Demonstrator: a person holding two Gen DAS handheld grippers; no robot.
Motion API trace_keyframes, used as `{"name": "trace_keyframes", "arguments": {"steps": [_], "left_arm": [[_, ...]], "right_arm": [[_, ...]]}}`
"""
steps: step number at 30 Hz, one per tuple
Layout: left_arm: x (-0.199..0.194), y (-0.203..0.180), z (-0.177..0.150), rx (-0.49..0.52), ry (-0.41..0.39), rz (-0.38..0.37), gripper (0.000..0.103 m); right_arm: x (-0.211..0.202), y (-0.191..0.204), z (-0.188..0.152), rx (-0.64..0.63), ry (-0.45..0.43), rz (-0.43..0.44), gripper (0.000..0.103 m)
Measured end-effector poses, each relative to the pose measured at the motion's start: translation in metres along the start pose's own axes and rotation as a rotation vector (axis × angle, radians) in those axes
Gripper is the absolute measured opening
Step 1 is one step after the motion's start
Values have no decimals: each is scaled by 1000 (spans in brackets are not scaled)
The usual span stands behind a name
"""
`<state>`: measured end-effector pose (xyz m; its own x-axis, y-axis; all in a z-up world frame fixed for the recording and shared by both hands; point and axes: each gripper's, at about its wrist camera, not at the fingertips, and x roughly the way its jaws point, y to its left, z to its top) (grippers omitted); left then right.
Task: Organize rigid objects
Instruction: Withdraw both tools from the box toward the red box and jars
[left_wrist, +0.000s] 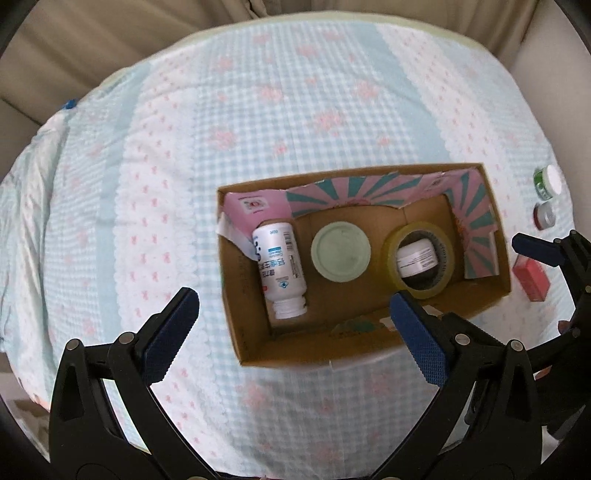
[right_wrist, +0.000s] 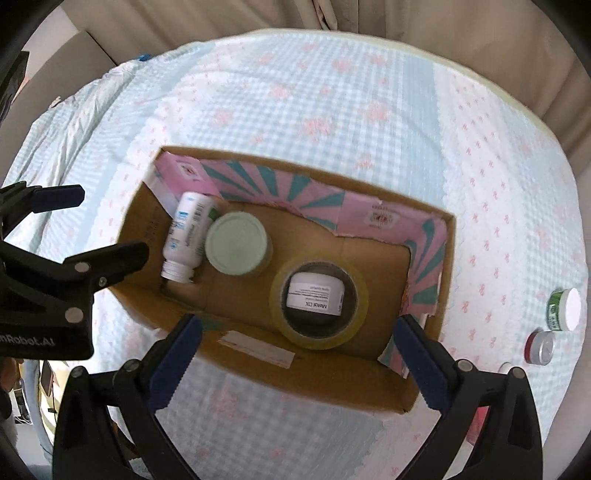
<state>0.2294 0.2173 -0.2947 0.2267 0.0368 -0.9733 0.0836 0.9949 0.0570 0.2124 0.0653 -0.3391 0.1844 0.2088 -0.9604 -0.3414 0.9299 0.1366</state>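
Observation:
An open cardboard box (left_wrist: 236, 295) (right_wrist: 424, 384) sits on the bed. Inside lie a white bottle (left_wrist: 279, 267) (right_wrist: 186, 232) on its side, a pale green round lid (left_wrist: 340, 250) (right_wrist: 236, 244), and a tape roll (left_wrist: 447, 273) (right_wrist: 356, 325) with a small white jar (left_wrist: 417, 260) (right_wrist: 315, 294) in its hole. My left gripper (left_wrist: 291, 317) is open and empty above the box's near left corner. My right gripper (right_wrist: 297, 343) is open and empty above the box's near wall. A green jar (left_wrist: 546, 182) (right_wrist: 563, 310), a red-and-silver jar (left_wrist: 543, 216) (right_wrist: 540, 348) and a red box (left_wrist: 532, 278) lie right of the box.
The bed has a blue checked cover with pink flowers (left_wrist: 258, 110) (right_wrist: 332, 103). Beige curtains (right_wrist: 369, 18) hang behind it. The left gripper shows at the left edge of the right wrist view (right_wrist: 107, 225); the right gripper's finger (left_wrist: 535, 249) shows at the right edge of the left wrist view.

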Motion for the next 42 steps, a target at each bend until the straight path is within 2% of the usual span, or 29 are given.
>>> {"name": "trace_keyframes", "arguments": {"steps": [5,11,20,27,30,36,42], "left_arm": [[-26,3,-12,-8,-37,-9,103],[-64,10,-25,-62,-80,-70,103],[-126,-14,-24,-81,-171,-85,103],[-160,-82,-21,-118,-233,-76,103],[-165,-115,-21,-157,-238,-77,103],[-165,-194,-27,-265,-268,-111,103],[-147,-261,-26,-288,-230,-141,103]], "right_arm": [[-29,11,1,-3,-54,16,103],[-61,18,-2,21,-108,-19,103],[-119,-18,-31,176,-190,-21,103],[-179,-80,-59,200,-258,-63,103],[-201,-122,-73,208,-274,-55,103],[-223,-203,-97,175,-297,-60,103],[-229,-266,-106,174,-281,-85,103]]}}
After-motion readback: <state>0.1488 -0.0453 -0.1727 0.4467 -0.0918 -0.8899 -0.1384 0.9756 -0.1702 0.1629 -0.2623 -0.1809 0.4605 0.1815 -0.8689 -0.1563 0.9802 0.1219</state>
